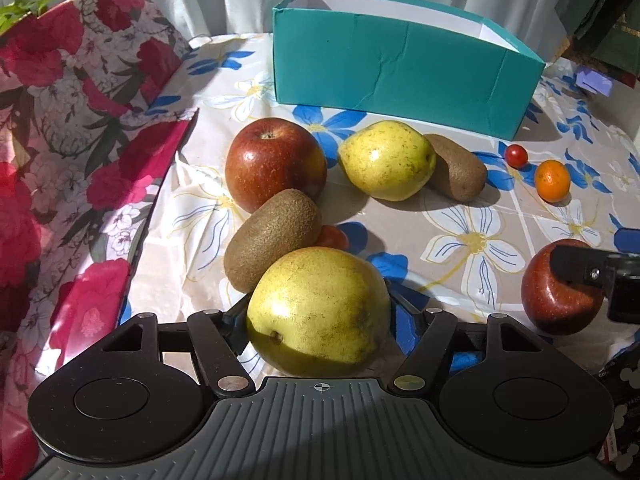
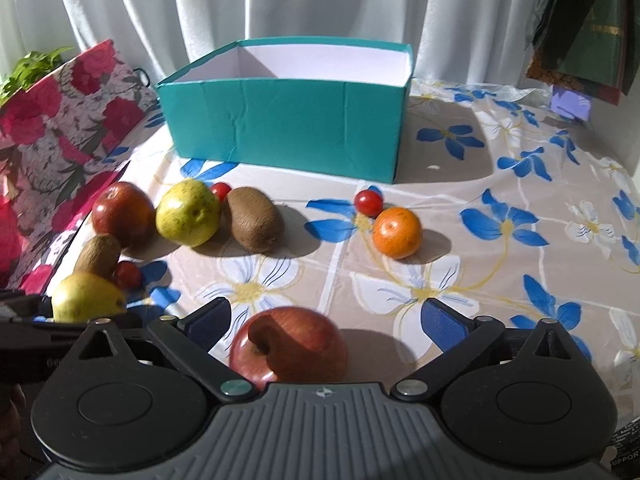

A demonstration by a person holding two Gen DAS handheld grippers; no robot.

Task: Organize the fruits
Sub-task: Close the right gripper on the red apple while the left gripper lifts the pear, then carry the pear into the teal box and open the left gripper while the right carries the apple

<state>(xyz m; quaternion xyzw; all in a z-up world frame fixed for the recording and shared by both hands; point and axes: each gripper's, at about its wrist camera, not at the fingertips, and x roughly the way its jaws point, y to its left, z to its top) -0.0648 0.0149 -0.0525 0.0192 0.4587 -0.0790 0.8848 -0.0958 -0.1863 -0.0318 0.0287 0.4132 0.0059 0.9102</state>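
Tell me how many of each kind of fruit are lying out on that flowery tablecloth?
Apples: 2
Pears: 2
Kiwis: 2
Cherry tomatoes: 3
Oranges: 1
Total: 10

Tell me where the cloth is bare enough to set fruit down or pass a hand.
Bare: between the orange and the near red apple, and the cloth right of the teal box. Crowded: the left side, around the far apple, pears and kiwis.
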